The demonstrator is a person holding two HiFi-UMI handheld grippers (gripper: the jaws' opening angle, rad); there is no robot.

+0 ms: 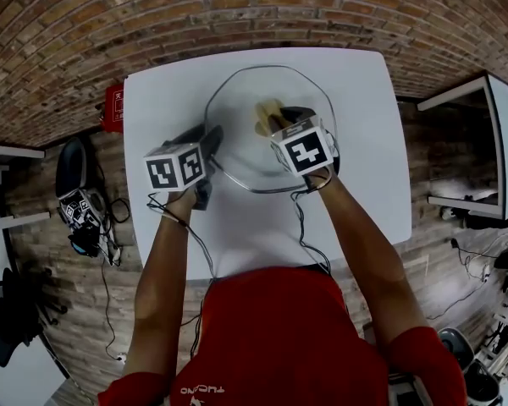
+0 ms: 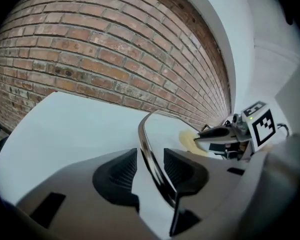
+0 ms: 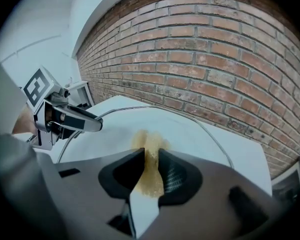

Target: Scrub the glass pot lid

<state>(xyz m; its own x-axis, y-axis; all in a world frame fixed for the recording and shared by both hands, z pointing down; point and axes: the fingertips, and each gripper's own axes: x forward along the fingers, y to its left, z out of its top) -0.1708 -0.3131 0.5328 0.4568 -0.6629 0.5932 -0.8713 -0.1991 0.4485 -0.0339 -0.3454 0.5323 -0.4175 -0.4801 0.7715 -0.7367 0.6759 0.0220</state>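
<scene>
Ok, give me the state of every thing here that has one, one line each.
glass pot lid, lying on the white table
scrub pad, yellow, on the lid, one end gripped
left claw, open, pads straddle the lid's rim with a gap showing
right claw, shut on the scrub pad

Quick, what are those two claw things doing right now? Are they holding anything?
Left gripper: open, straddling the rim of the glass lid, not clamped on it.
Right gripper: closed on the yellow sponge.
</scene>
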